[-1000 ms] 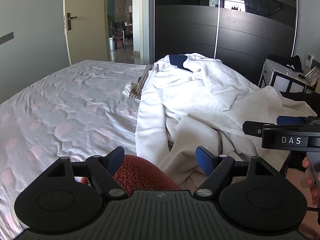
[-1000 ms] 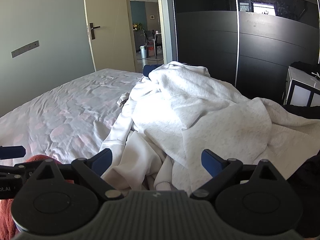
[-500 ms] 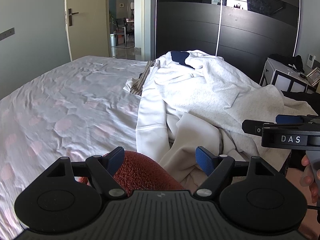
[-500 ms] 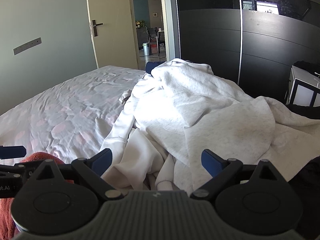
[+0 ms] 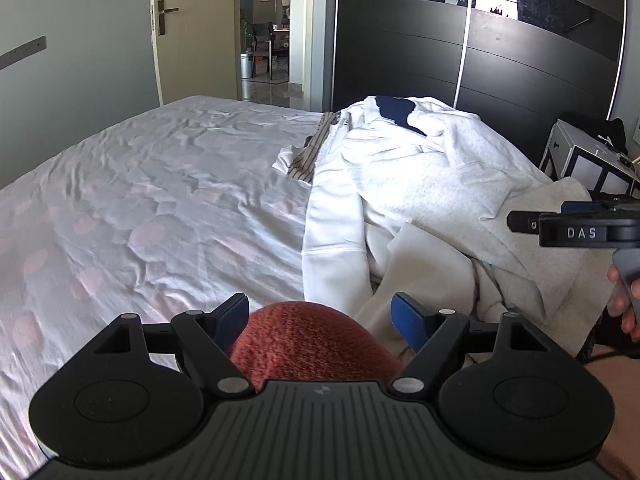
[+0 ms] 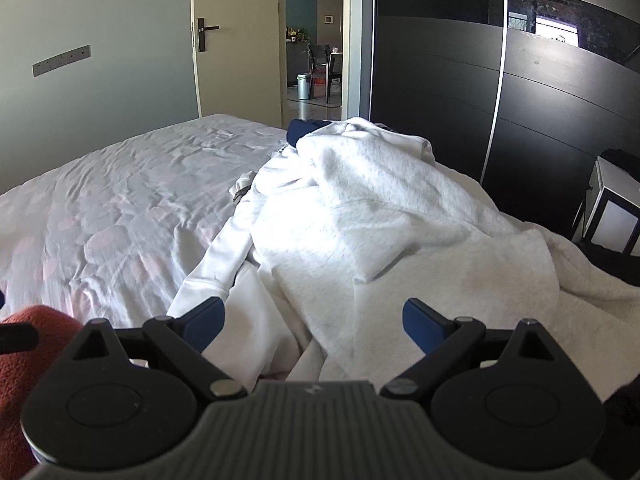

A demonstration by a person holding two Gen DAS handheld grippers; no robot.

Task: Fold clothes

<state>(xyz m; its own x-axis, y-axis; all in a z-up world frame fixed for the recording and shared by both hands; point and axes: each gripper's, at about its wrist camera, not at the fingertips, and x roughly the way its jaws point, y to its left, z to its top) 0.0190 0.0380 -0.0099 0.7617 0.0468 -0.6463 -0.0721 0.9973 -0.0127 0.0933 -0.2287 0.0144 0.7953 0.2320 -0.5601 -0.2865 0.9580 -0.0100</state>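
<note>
**Two spread claws above a heap of clothes on the bed**

Two grippers hang over the near edge of a bed [image 5: 152,208] covered by a wrinkled pale sheet with faint pink spots. The left gripper [image 5: 320,316] has its blue-padded fingers spread wide, and a rust-red knitted garment [image 5: 316,340] bulges up between them; the pictures do not show whether either pad touches the knit. The right gripper [image 6: 314,320] is likewise spread wide, holding nothing, its fingers poised above the pale clothes.

The pile of clothes [image 5: 420,184] lies on the right half of the bed, stretching from the near edge toward the far one. On top is a light grey sweatshirt [image 6: 360,208], rumpled and spread wide. Beside it, toward the bare sheet, lies a white garment [image 5: 332,232] with a long sleeve whose cuff points toward the near edge. A dark blue piece [image 5: 396,110] peeks out at the far top of the heap, and a striped piece of cloth [image 5: 316,152] shows at its left border.

In the left wrist view the right gripper enters from the right edge, with a person's fingers [image 5: 622,300] wrapped around its handle. Behind the bed stand a dark wardrobe [image 5: 460,52], an open door [image 5: 188,28] and, to the right, a small white cabinet [image 6: 616,208].
</note>
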